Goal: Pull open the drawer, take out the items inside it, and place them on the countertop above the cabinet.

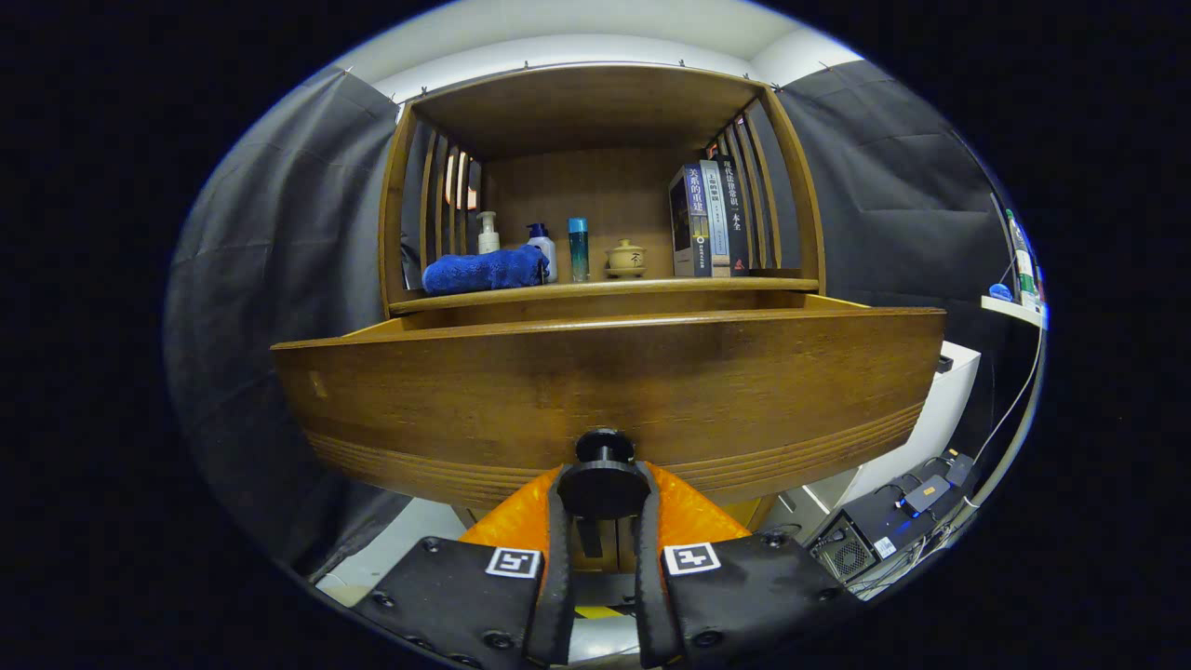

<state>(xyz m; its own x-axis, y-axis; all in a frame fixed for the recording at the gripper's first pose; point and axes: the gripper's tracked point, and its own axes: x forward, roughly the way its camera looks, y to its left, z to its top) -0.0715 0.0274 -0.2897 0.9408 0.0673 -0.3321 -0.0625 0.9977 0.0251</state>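
Fingers point(603, 558) of our hand-held gripper close around the black round knob point(605, 486) of the wooden drawer point(605, 391) in the gripper view, one black pad on each side of the knob's stem; we judge them clenched on it, though the exact contact sits behind the knob's disc. The knob lies at twelve o'clock from the fingertips, dead ahead and touching, so the pull we need runs straight back along the fingers, toward six o'clock. The drawer front is a wide, dark-stained panel with fine grooves along its lower edge, its long axis running nine to three o'clock across our line of pull. It already stands partly out from the cabinet: we see its side walls reaching back to the bench point(605, 290) above, but its inside is hidden from this low angle, so we cannot say what it holds. On the bench, beyond the drawer at twelve o'clock, rest a rolled blue towel point(484, 272), pump bottles point(542, 249), a small lidded pot point(625, 258) and upright books point(709, 221).
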